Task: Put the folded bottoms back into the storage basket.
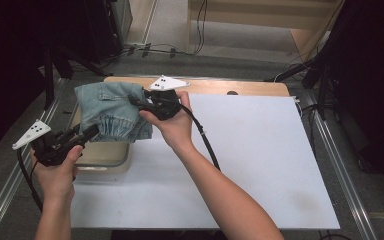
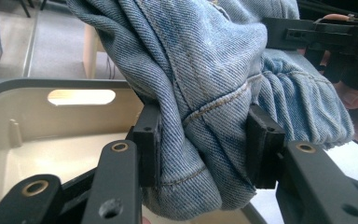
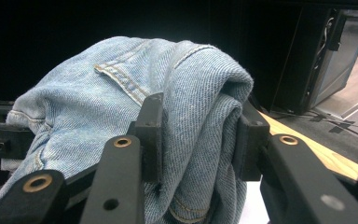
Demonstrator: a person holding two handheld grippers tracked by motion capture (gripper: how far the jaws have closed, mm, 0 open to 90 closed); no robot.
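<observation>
The bunched denim garment (image 1: 112,111) hangs directly above the grey plastic bin (image 1: 107,156), its length spanning the left gripper (image 1: 91,131), clenched on its near end, and the right gripper (image 1: 133,100), clenched farther back.

A shallow beige plastic bin (image 1: 111,159) with a slotted handle sits at the left edge of the white table sheet (image 1: 260,150). Light wooden boards (image 1: 260,89) border the sheet's far side.
</observation>
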